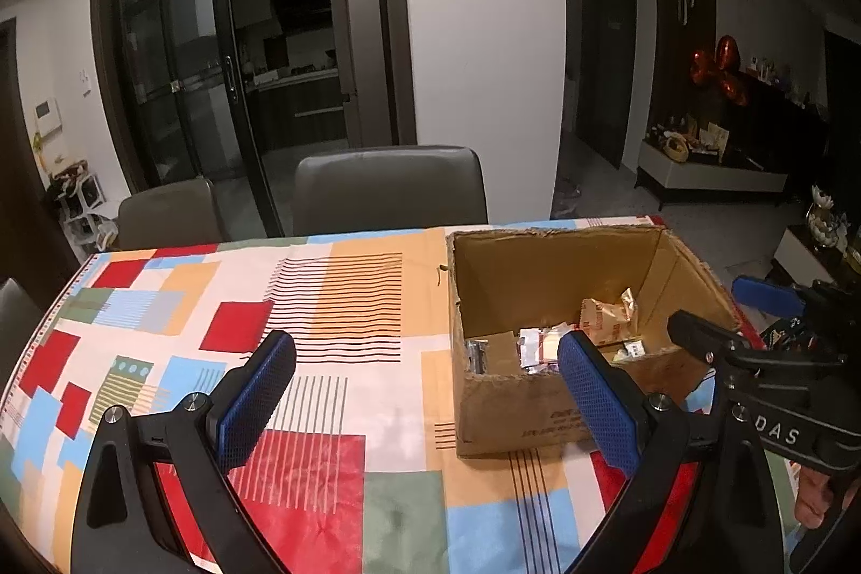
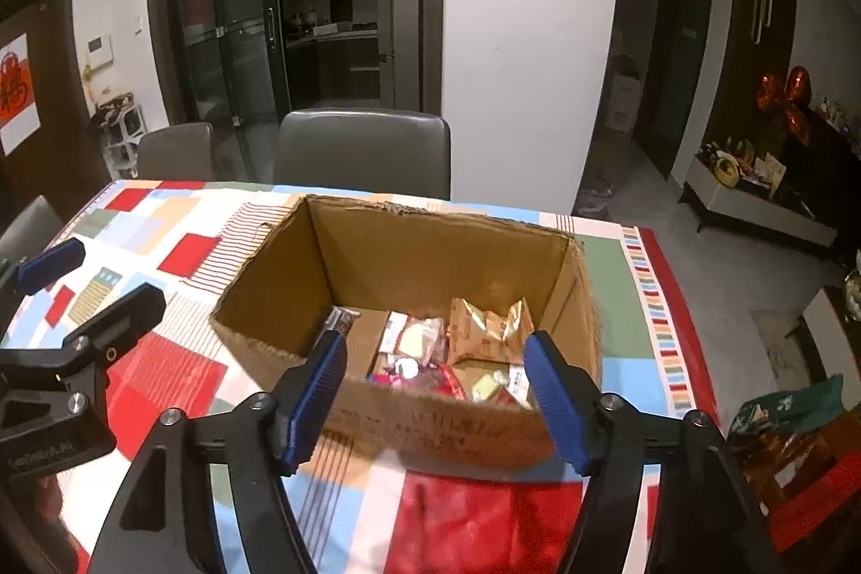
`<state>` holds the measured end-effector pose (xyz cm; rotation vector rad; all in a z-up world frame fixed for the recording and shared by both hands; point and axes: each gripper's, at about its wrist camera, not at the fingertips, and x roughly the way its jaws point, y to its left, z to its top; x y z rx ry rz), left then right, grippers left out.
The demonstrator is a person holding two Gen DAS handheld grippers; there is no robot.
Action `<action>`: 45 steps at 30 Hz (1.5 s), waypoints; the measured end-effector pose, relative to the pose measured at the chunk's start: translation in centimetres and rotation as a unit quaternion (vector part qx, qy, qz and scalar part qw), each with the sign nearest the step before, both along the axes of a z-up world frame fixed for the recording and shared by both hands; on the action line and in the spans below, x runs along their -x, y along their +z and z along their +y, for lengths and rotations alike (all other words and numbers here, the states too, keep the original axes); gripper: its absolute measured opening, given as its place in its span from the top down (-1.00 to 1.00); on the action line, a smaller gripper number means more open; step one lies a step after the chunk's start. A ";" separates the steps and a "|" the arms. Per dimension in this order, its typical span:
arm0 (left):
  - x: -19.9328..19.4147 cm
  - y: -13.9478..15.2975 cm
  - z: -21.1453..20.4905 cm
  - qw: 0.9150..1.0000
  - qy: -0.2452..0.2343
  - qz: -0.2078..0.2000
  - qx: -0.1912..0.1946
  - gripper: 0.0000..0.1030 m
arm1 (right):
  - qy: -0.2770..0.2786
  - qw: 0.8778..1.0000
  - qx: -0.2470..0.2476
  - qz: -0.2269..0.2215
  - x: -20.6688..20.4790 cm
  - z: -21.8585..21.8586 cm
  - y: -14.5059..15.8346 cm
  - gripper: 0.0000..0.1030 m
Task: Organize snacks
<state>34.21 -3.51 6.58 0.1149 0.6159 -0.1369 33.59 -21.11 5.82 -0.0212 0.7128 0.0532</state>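
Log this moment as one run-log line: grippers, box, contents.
left gripper: open, empty | right gripper: open, empty | cardboard box: upright on table, top open | snack packets: inside box

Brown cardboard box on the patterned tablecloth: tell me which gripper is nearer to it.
Right. The right gripper faces the brown cardboard box's near wall; the left gripper hangs over bare tablecloth beside its left wall.

Brown cardboard box (image 2: 430,434) sits on a tablecloth (image 1: 333,305) of red, blue, orange, green and white blocks with thin dark stripes. Inside, a gold-orange snack packet (image 2: 484,332); black grippers wear blue pads (image 1: 258,402).
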 end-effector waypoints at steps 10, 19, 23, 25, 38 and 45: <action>6.8 2.9 0.2 0.998 -0.006 -0.057 -0.002 -1.00 | -0.018 0.999 -0.008 -0.045 6.9 -0.6 2.3 -0.63; 14.5 3.4 0.0 0.996 -0.034 -0.078 0.011 -1.00 | -0.029 0.996 -0.028 -0.082 15.0 -1.3 3.4 -0.71; 17.2 3.4 0.2 0.996 -0.037 -0.083 0.018 -1.00 | -0.039 0.995 -0.020 -0.093 18.2 -1.3 3.1 -0.73; 18.5 3.4 0.2 0.995 -0.036 -0.089 0.020 -1.00 | -0.039 0.995 -0.018 -0.094 19.5 -1.1 3.0 -0.73; 24.3 2.0 -0.1 0.994 -0.044 -0.089 0.036 -1.00 | -0.060 0.991 -0.022 -0.117 25.7 -1.7 2.3 -0.73; 25.7 1.1 0.2 0.994 -0.039 -0.093 0.029 -1.00 | -0.069 0.992 -0.026 -0.107 26.6 -1.9 1.3 -0.73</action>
